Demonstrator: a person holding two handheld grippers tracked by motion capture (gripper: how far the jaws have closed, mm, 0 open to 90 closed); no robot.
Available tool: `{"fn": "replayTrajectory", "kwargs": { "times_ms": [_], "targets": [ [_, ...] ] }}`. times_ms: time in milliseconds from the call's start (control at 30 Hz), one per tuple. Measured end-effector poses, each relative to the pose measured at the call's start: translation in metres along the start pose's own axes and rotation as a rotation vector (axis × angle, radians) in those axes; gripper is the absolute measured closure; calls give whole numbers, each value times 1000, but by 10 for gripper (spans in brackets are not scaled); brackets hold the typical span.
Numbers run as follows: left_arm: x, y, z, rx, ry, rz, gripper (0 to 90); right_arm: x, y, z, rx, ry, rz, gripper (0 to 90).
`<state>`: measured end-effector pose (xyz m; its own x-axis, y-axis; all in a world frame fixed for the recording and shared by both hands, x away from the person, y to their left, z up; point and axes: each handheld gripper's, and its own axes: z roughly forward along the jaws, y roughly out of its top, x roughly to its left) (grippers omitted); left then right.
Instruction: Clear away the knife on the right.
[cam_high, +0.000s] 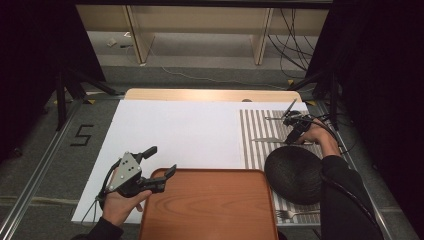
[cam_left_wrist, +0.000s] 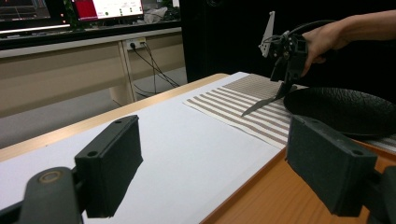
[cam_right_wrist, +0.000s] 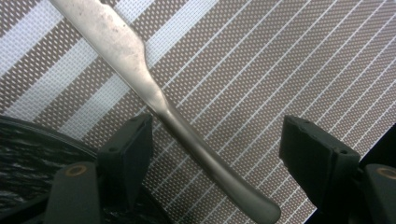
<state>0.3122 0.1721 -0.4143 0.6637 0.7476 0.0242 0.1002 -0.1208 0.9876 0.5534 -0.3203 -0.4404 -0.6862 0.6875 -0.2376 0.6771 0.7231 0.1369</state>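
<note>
A steel table knife (cam_right_wrist: 121, 42) lies on a brown and white striped placemat (cam_right_wrist: 280, 56). My right gripper (cam_right_wrist: 217, 140) points down over it, open, with the knife's handle between its jaws nearer the left pad; neither pad presses on it. In the high view the right gripper (cam_high: 295, 136) stands at the right, over the knife (cam_high: 267, 141). My left gripper (cam_high: 162, 161) is held open and empty at the far left corner of a wooden tray (cam_high: 207, 205). Its own view shows the left gripper (cam_left_wrist: 219, 140) facing the right gripper (cam_left_wrist: 283, 88) and the knife (cam_left_wrist: 261, 103).
A black textured plate (cam_high: 294, 175) sits on the placemat (cam_high: 255, 130) just in front of the knife, close to the right hand. A fork (cam_high: 295, 214) lies on the mat near the front edge. A white board (cam_high: 175, 130) covers the table's middle and left.
</note>
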Motion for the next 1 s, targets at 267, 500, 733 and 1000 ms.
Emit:
{"fn": "replayTrajectory", "kwargs": {
  "times_ms": [267, 500, 733, 1000],
  "targets": [
    [0, 0, -1, -9, 5, -3, 180, 2, 1, 4, 30, -10, -6, 304],
    [0, 0, 0, -7, 4, -5, 181, 1, 1, 5, 43, -10, -18, 334],
    [0, -1, 0, -3, 1, -7, 181, 2, 3, 6, 58, 0, -28, 361],
    [0, 0, 0, -4, 3, -7, 182, 3, 4, 9, 77, -2, -42, 405]
  ]
}}
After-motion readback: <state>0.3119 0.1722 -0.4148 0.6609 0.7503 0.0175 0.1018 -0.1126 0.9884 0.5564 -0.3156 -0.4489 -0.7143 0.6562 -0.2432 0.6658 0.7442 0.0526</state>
